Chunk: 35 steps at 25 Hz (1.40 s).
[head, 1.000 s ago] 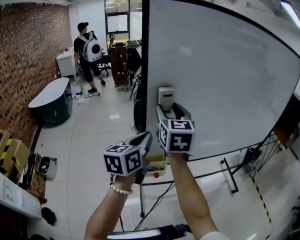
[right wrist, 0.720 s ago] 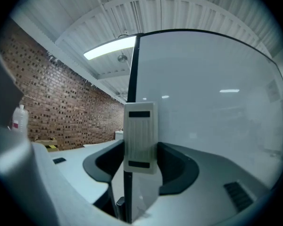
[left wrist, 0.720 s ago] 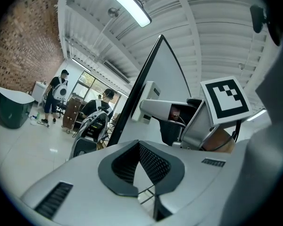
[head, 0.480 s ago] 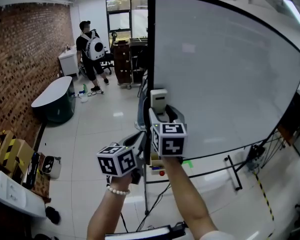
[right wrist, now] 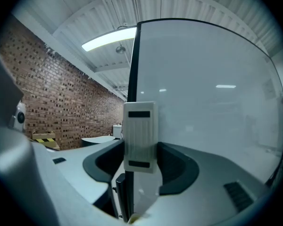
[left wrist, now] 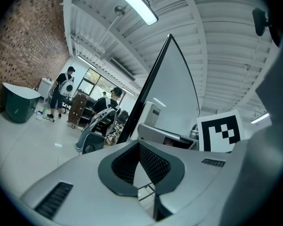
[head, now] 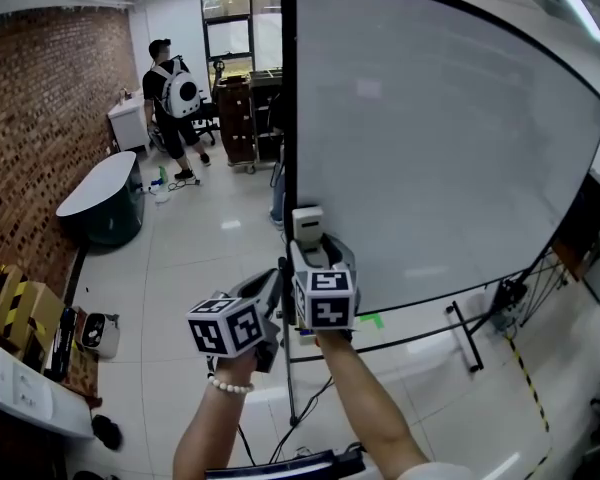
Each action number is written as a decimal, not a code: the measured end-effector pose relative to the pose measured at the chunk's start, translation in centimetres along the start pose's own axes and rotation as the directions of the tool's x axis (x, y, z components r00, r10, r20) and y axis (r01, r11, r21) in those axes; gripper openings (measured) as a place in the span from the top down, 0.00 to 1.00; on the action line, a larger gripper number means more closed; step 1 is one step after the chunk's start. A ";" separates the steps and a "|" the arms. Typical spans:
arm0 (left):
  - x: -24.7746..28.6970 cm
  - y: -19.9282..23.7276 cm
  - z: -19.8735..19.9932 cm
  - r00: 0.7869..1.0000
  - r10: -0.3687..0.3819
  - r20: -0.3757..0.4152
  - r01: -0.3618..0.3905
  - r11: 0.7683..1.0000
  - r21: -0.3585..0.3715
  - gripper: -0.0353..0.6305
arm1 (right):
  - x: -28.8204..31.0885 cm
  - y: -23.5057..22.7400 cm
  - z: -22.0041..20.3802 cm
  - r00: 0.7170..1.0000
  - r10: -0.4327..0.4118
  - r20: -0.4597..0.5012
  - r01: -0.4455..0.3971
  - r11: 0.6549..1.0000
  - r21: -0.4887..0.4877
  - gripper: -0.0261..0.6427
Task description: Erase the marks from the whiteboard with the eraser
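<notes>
Right gripper point(head: 317, 248) grips the eraser point(head: 307, 224), pressed against the whiteboard point(head: 430, 148) at its lower left edge. Left gripper point(head: 272, 286) is closed and empty, just beside the right gripper.

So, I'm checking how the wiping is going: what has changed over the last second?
The right claw has slid the pale rectangular eraser left and down the white whiteboard to its black left edge. It stays clamped on the eraser; the left claw stays low, shut and empty.
</notes>
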<state>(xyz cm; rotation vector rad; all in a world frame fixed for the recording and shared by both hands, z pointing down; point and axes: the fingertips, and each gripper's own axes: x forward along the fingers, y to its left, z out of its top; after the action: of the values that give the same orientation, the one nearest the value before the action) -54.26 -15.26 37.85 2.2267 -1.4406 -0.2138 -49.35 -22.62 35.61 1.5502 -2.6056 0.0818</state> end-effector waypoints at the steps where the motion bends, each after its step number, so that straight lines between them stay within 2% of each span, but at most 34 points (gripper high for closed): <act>1: 0.1 0.1 -0.2 1.000 0.001 -0.007 -0.001 1.000 0.000 0.97 | 0.1 0.0 -0.2 1.000 0.000 0.002 0.000 1.000 0.003 0.59; 10: 0.8 -0.8 -1.2 1.000 -0.004 -0.019 0.003 1.000 -0.001 0.97 | -0.5 -2.8 -0.1 1.000 -0.023 0.001 0.023 1.000 0.016 0.59; 17: 2.8 -3.3 -2.4 0.999 -0.036 -0.041 0.036 0.999 0.008 0.97 | -1.3 -6.2 -0.3 0.999 -0.049 0.003 0.049 0.999 0.023 0.59; 24: 6.1 -6.9 -3.5 0.998 -0.038 -0.051 0.040 0.999 0.030 0.97 | -2.6 -11.5 -0.6 0.998 -0.058 0.002 0.058 0.998 0.036 0.59; 35: 12.2 -12.9 -6.4 0.998 0.000 -0.057 0.002 0.999 0.036 0.97 | -4.4 -20.2 -0.8 1.000 -0.019 0.007 0.019 0.999 0.048 0.59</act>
<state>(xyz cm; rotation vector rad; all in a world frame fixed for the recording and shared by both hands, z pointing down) -36.06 -19.89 38.88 2.2436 -1.4232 -0.1248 -29.49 -28.31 35.67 1.5932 -2.6130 0.1376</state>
